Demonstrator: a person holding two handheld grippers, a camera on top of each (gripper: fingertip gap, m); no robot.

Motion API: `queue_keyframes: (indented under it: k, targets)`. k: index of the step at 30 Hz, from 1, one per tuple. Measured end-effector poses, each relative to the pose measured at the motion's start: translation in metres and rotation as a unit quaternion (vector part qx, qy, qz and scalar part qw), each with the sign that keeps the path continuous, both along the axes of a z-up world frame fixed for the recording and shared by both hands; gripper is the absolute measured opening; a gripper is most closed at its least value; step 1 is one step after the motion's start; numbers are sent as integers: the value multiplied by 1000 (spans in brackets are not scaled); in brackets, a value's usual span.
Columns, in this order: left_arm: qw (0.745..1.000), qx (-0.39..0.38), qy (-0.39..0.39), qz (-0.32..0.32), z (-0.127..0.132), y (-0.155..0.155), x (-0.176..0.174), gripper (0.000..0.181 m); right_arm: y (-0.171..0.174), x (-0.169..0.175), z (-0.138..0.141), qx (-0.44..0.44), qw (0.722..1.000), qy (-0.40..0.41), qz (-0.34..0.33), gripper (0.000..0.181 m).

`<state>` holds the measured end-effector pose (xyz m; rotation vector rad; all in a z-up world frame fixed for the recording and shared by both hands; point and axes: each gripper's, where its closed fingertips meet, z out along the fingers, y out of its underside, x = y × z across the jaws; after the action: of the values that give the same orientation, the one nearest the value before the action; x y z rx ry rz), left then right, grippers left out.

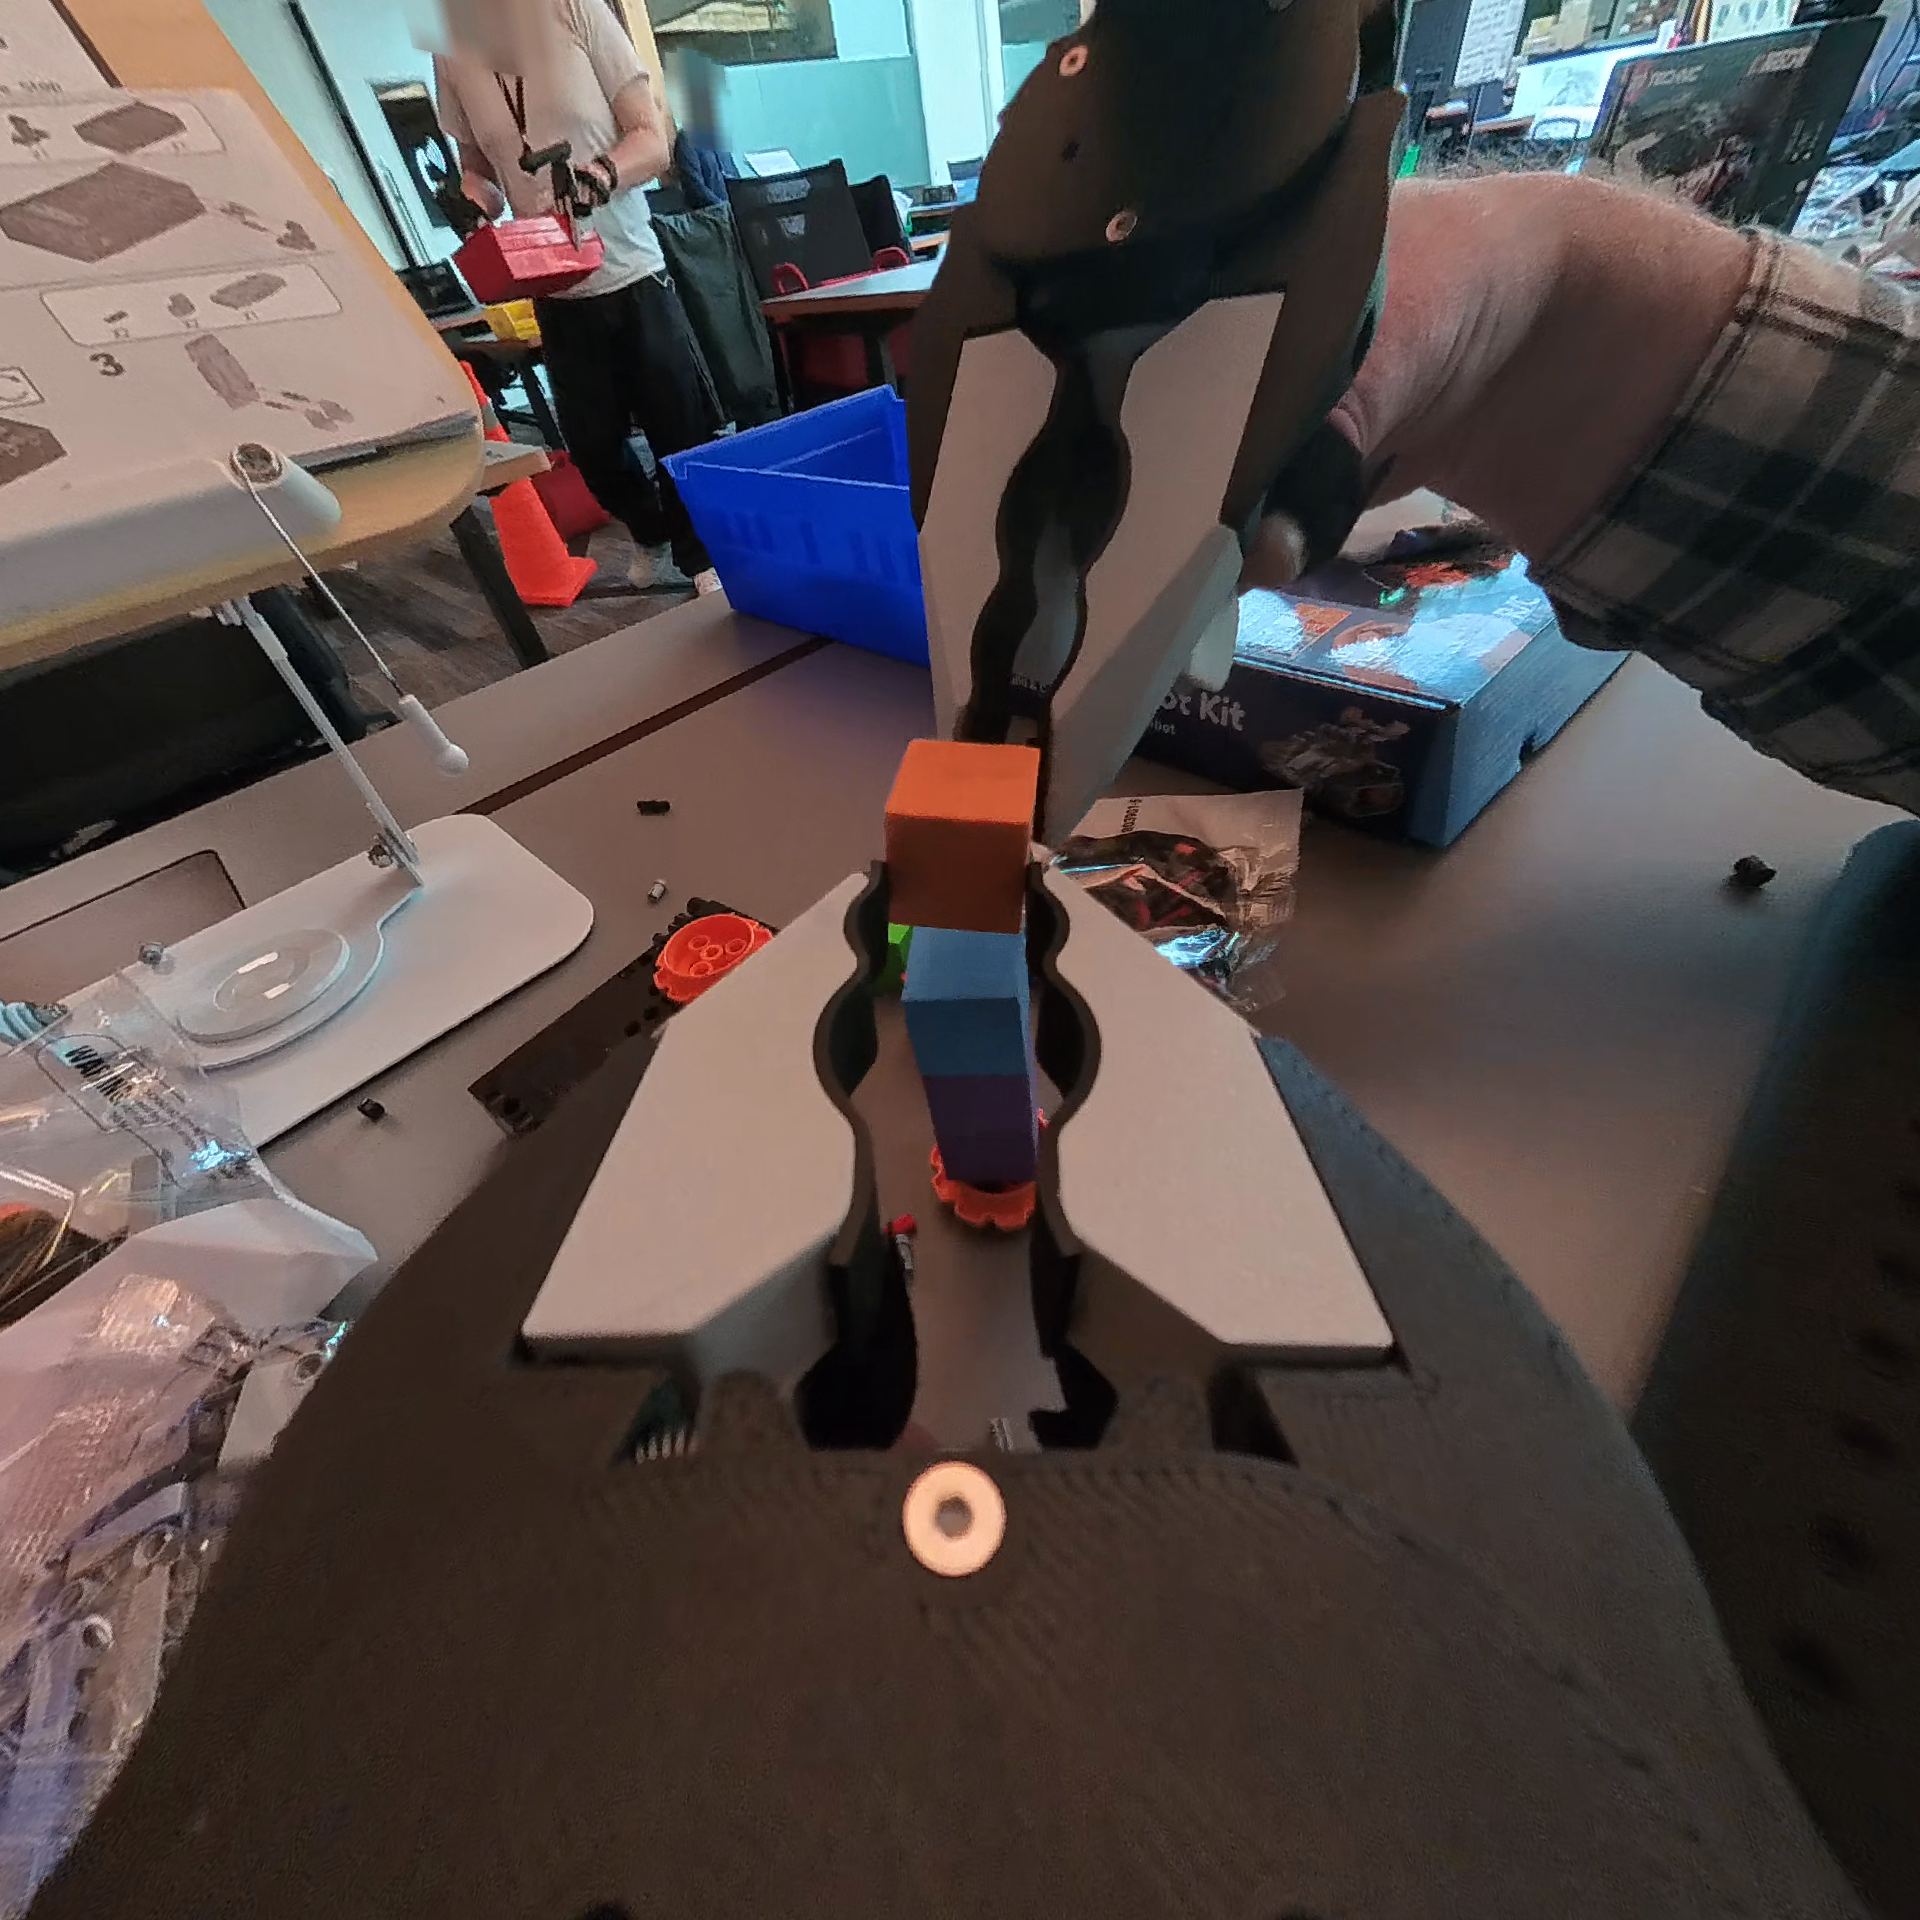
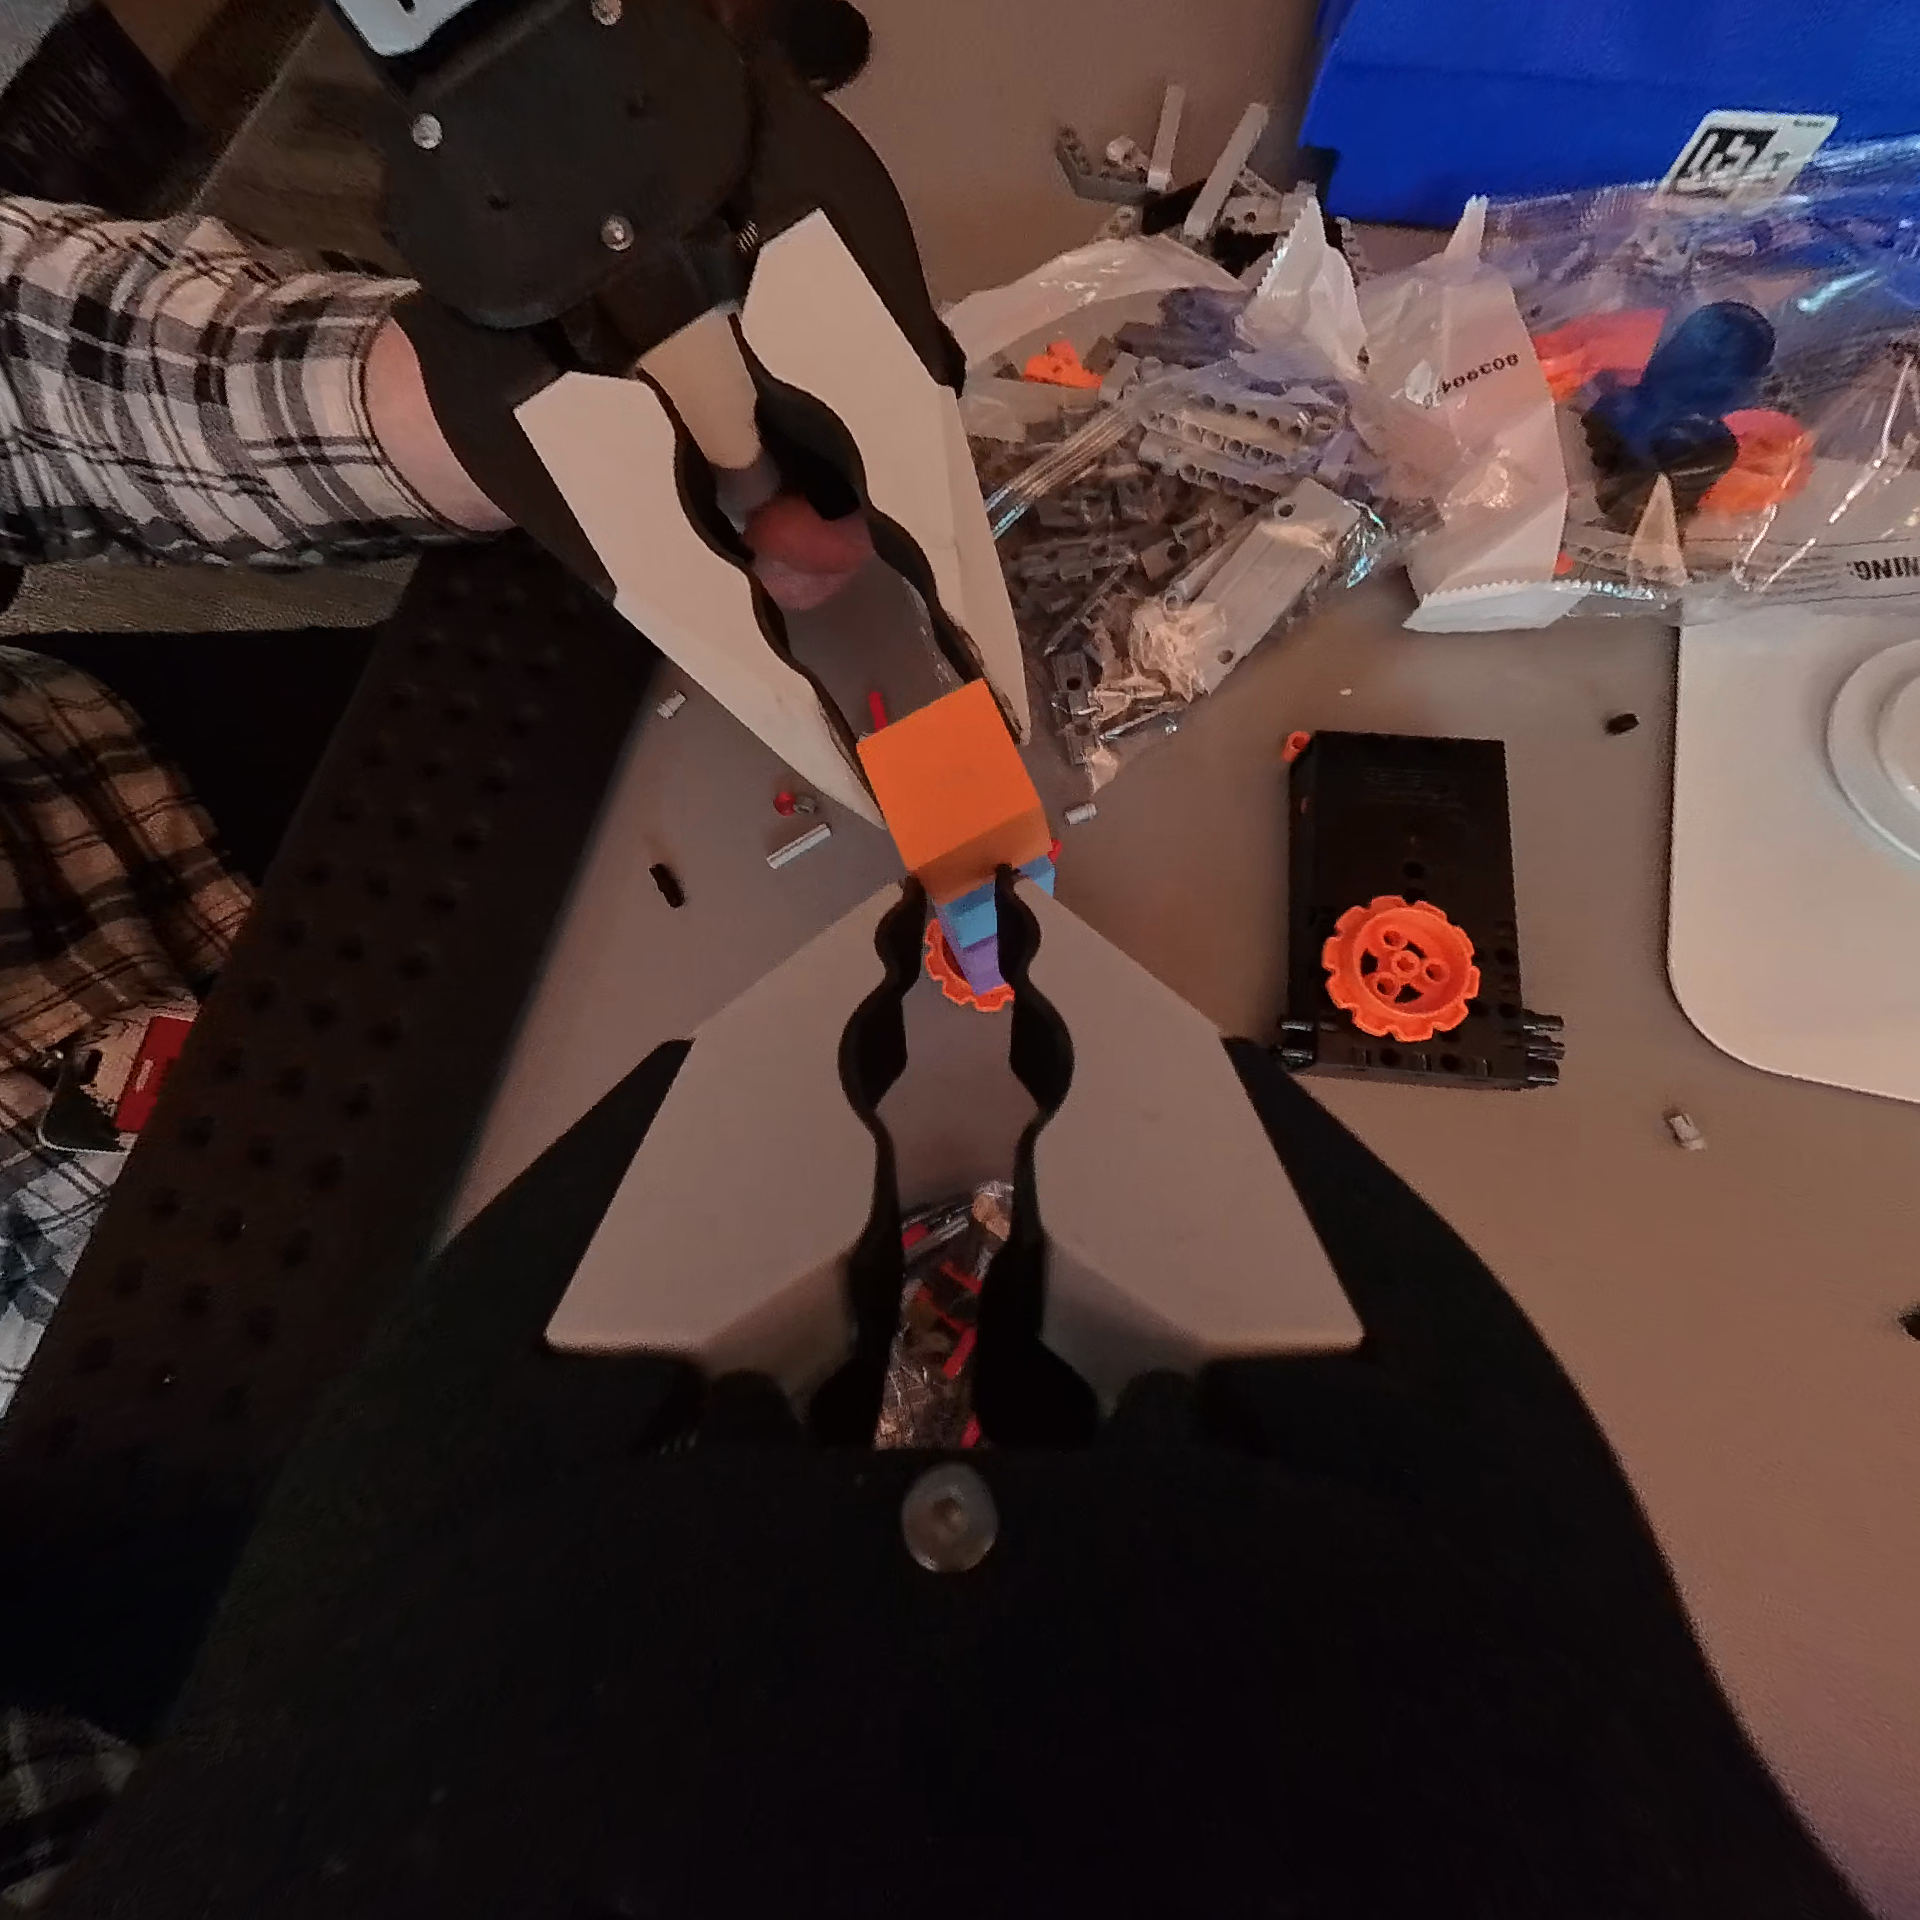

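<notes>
A stack of blocks stands on an orange gear (image 1: pixel 982 1200) on the grey table (image 1: pixel 1455 1039): an orange block (image 1: pixel 961 831) on top, blue blocks (image 1: pixel 966 997) below it, a purple block (image 1: pixel 982 1122) at the bottom. My left gripper (image 1: pixel 951 883) straddles the stack, its tips pressed on both sides of the orange block (image 2: pixel 951 795). My right gripper (image 2: pixel 958 878) comes down from the far side (image 1: pixel 1003 758). Its jaws are a narrow gap apart and hold nothing I can see. Its tips sit at the orange block's top edge.
A black plate (image 2: pixel 1403 831) with a second orange gear (image 2: pixel 1403 966) lies to the stack's side. Bags of grey parts (image 2: pixel 1195 468), a blue bin (image 1: pixel 810 520), a printed box (image 1: pixel 1382 727) and a white stand's base (image 1: pixel 416 935) surround the stack. Small pins lie scattered. Less than 4 cm separates the two grippers' tips. Left tips and right tips are each some 15 cm from the black plate (image 2: pixel 1403 831).
</notes>
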<state>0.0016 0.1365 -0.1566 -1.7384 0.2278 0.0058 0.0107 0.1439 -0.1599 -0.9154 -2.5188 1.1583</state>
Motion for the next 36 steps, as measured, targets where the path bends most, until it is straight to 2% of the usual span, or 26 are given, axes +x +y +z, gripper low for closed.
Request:
queue_keyframes:
  k: [36]
  targets:
    - [999,-39,-10,7,-18,-1,-3,24,0,-4,-18,-15,1000,-21,0,11]
